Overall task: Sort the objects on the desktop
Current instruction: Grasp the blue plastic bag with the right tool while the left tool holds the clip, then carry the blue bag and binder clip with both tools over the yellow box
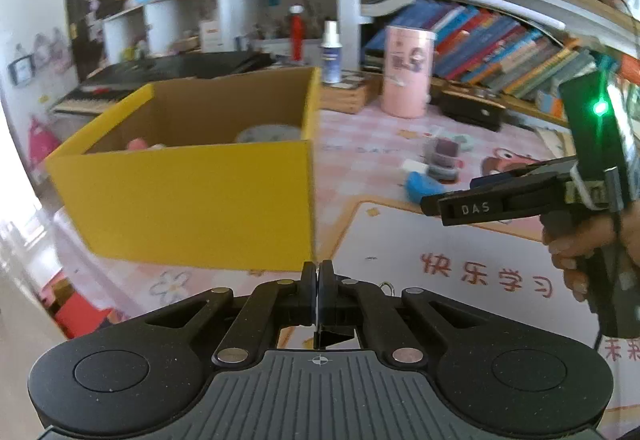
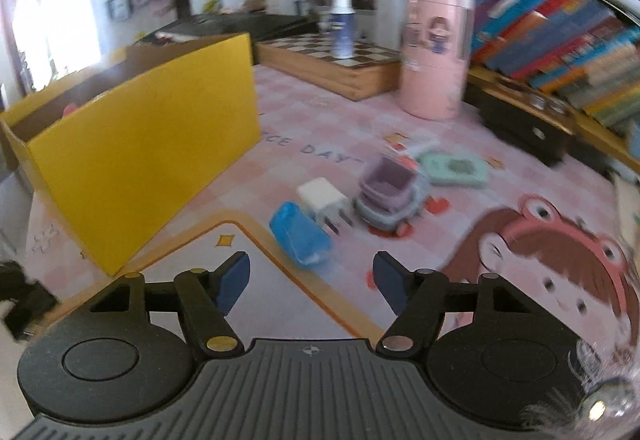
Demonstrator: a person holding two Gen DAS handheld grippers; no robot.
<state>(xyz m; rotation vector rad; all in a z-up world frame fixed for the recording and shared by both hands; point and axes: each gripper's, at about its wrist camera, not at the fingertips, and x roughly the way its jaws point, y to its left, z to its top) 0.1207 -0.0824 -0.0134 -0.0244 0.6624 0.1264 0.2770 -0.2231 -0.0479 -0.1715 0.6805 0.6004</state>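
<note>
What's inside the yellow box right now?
In the yellow box, the left wrist view shows a pink thing and a pale grey round thing at the back. The front wall hides the rest of the floor.

The left claw (image 1: 319, 290) is matte black: two rounded pads on slim linkage arms pinned with silver and brass-coloured rivets, rising from two large round discs either side of a grey ribbed plate with a small crosshair mark. The right claw (image 2: 311, 282) has the same black frame, discs and ribbed plate, but blue pads. Seen from the side, it carries white "DAS" lettering, a dark upright box with a green light, and a black pistol handle wrapped by a hand (image 1: 580, 252).
</note>
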